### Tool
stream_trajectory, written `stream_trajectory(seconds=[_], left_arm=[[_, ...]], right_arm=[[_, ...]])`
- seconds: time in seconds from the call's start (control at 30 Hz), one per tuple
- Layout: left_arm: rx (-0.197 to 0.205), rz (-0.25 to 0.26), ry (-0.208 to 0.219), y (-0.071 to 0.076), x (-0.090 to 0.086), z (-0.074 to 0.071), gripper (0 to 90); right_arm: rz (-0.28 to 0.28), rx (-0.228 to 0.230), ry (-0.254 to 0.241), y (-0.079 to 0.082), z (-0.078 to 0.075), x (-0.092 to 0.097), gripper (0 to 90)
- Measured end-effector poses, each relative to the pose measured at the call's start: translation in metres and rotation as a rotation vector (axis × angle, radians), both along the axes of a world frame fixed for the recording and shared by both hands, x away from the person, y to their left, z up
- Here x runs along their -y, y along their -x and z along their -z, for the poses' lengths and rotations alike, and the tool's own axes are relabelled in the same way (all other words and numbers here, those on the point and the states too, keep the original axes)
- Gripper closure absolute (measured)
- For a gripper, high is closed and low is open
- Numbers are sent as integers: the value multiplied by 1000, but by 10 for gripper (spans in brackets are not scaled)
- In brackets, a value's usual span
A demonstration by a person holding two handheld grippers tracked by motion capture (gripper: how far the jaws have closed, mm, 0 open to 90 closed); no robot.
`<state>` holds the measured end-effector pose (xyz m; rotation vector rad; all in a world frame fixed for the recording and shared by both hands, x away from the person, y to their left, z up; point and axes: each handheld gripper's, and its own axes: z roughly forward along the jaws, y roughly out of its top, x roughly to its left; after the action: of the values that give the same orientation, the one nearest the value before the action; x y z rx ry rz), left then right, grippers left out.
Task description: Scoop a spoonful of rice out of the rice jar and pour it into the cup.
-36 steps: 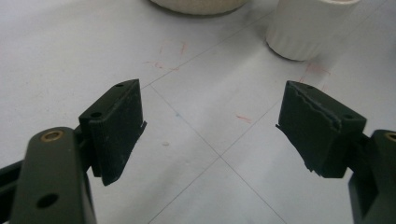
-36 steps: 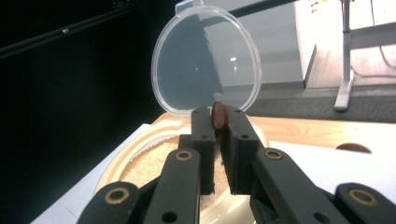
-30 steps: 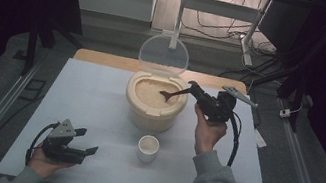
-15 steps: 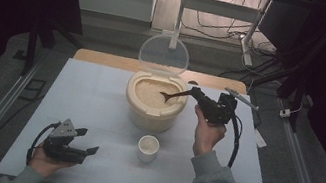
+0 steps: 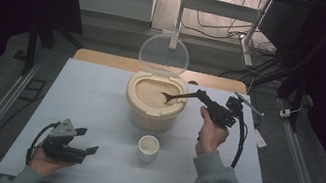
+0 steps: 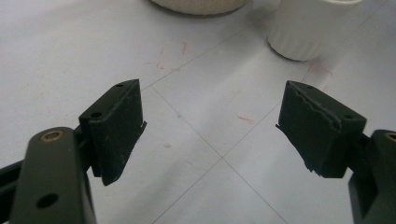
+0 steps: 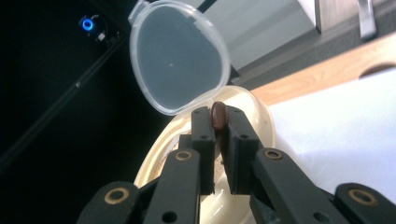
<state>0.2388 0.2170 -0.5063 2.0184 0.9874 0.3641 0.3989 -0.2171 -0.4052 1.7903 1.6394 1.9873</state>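
Fingers of my right gripper (image 5: 199, 96) pinch the spoon (image 5: 176, 97), its bowl now dipped into the rice (image 5: 150, 92) at 9 o'clock, ready to scoop. Left fingers (image 6: 116, 126) rest spread on the worktop (image 5: 97, 105), unmoved.

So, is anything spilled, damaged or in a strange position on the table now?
Almost nothing. One tiny pale speck, maybe a stray grain, lies on the table between the left tool's open jaws. A few faint red marks stain the surface near the white cup. The rice container stands upright, lid up.
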Motion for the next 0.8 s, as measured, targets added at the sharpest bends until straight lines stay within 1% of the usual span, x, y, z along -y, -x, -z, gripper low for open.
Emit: stream_trajectory(seconds=[0.03,0.1,0.13,0.23,0.33,0.37,0.4,0.53,0.57,0.63,0.73,0.8], left_arm=[[0,0,-1,0,0,0,217],[1,1,-2,0,0,0,217],[1,1,-2,0,0,0,217],[1,2,-3,0,0,0,217],[1,2,-2,0,-1,0,217],[1,2,-3,0,-1,0,217],[2,2,-3,0,-1,0,217],[0,1,-4,0,0,0,217],[0,1,-5,0,0,0,217],[0,2,-6,0,0,0,217],[0,2,-7,0,0,0,217],[-2,2,-8,-1,0,1,218]], right_arm=[[0,0,0,0,0,0,834],[9,-19,-34,-1,2,4,834],[10,-24,-35,-1,2,5,834],[16,-11,-42,-1,1,7,834],[18,-11,-49,-1,0,8,834],[16,-13,-62,-1,0,10,834],[14,-17,-63,-1,0,11,834],[14,-12,-76,-1,-1,12,834],[6,-16,-79,0,-1,13,834],[14,-22,-90,0,-2,16,834],[17,-14,-96,-1,-2,18,834],[14,-18,-100,-1,-2,19,834]])
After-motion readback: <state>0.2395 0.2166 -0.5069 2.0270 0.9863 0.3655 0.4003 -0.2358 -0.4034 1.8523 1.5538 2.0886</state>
